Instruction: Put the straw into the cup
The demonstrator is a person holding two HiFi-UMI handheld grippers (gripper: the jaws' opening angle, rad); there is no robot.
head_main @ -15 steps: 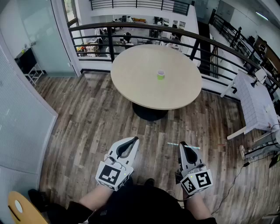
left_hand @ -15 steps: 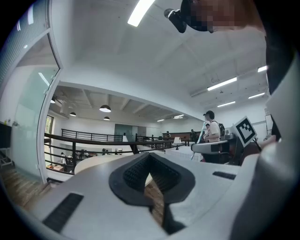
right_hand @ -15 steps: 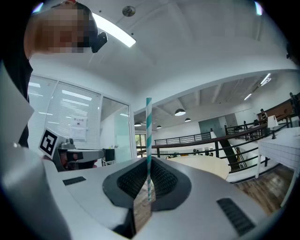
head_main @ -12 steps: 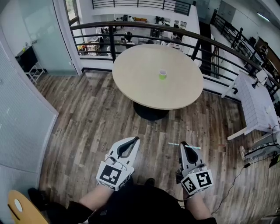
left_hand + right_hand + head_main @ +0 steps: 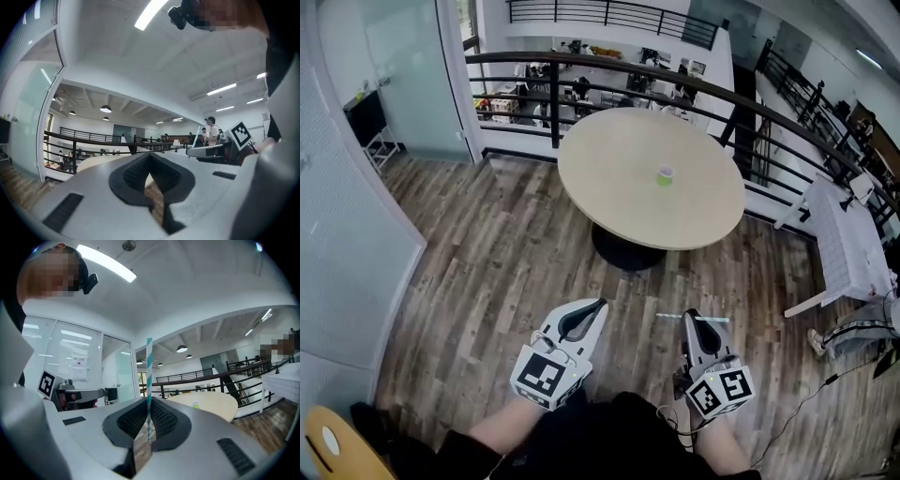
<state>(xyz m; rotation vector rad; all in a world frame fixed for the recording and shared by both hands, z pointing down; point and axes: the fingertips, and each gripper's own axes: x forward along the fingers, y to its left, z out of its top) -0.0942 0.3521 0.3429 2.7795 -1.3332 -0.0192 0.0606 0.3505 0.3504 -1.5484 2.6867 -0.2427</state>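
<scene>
Right gripper: its jaws are pinching a thin white paper straw with teal stripes, nearly together, with only the straw between the pads. In the head view the straw is lying crosswise, poking out on both sides of the jaws. In the right gripper view it's standing straight up from the pinch point.

Left gripper: the jaws are meeting at the tips and gripping nothing. I'm only seeing floor through the gap behind the tips.

Both grippers are pointing level, side by side but apart, low in the head view over the wood-plank floor.

The small white cup with a green band is standing upright on the round beige worktop, right of its centre. It's well apart from both grippers, with open floor between us and the worktop. The straw isn't in the cup.

A black metal railing is curving behind the worktop.
</scene>
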